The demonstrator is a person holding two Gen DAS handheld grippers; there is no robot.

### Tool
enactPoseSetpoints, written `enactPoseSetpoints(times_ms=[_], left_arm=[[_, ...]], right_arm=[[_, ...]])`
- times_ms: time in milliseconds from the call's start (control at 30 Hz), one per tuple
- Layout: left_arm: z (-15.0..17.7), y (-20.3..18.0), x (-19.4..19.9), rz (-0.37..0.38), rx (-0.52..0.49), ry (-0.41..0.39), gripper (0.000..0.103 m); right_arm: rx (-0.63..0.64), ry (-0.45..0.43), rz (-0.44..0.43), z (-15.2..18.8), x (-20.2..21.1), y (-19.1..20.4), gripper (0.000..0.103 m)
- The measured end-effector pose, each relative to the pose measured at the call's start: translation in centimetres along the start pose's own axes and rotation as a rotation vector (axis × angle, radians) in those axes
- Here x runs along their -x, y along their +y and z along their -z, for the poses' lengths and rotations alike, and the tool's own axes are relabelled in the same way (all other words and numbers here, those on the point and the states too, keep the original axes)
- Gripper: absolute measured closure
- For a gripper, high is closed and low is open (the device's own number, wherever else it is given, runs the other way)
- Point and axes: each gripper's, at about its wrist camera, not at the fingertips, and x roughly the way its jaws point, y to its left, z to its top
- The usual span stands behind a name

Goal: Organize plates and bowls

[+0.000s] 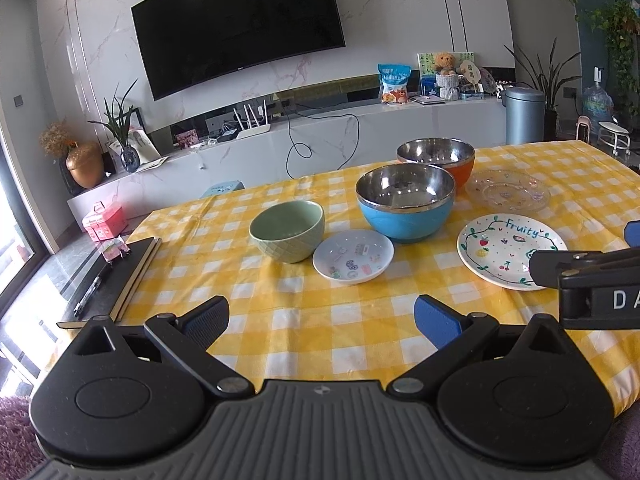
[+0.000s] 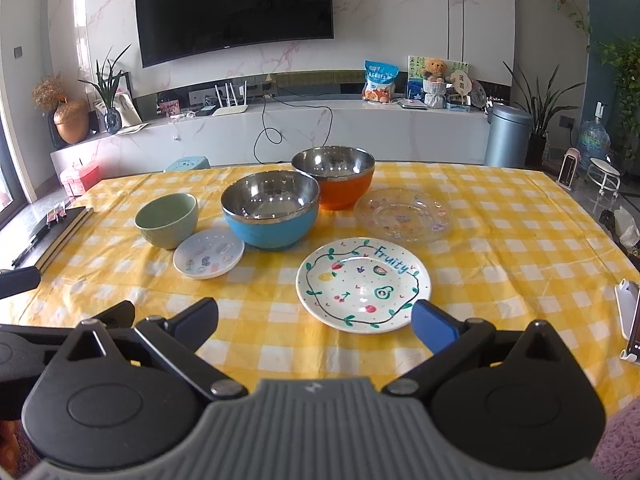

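On the yellow checked tablecloth (image 1: 304, 320) stand a green bowl (image 1: 287, 230), a blue steel-lined bowl (image 1: 405, 204) and an orange steel-lined bowl (image 1: 436, 159). A small white dish (image 1: 353, 256), a white "Fruity" plate (image 1: 510, 250) and a clear glass plate (image 1: 507, 190) lie beside them. My left gripper (image 1: 322, 318) is open and empty, short of the small dish. My right gripper (image 2: 316, 318) is open and empty, at the near rim of the Fruity plate (image 2: 363, 285). The right view also shows the green bowl (image 2: 167, 220), blue bowl (image 2: 271, 210), orange bowl (image 2: 334, 178), small dish (image 2: 209, 253) and glass plate (image 2: 403, 215).
A dark notebook with a pen (image 1: 108, 280) lies on the table's left edge. A white phone stand (image 2: 628, 320) is at the right edge. Behind the table are a TV console (image 1: 280, 148), a bin (image 1: 524, 114) and plants.
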Motion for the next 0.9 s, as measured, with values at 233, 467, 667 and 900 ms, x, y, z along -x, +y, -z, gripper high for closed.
enactPoseSetpoints(times_ms=[233, 467, 667, 900], left_arm=[[0.2, 0.1, -0.5, -0.006, 0.000, 0.018, 0.000], [0.3, 0.0, -0.7, -0.006, -0.007, 0.029, 0.000], [0.3, -0.3, -0.6, -0.001, -0.011, 0.028, 0.000], [0.4, -0.3, -0.7, 0.000, -0.012, 0.030, 0.000]], right_arm=[[0.002, 0.022, -0.004, 0.1, -1.1, 0.1, 0.002], [0.009, 0.024, -0.007, 0.3, -1.3, 0.2, 0.002], [0.003, 0.029, -0.001, 0.4, -1.3, 0.0, 0.002], [0.004, 0.031, -0.003, 0.3, -1.3, 0.0, 0.002]])
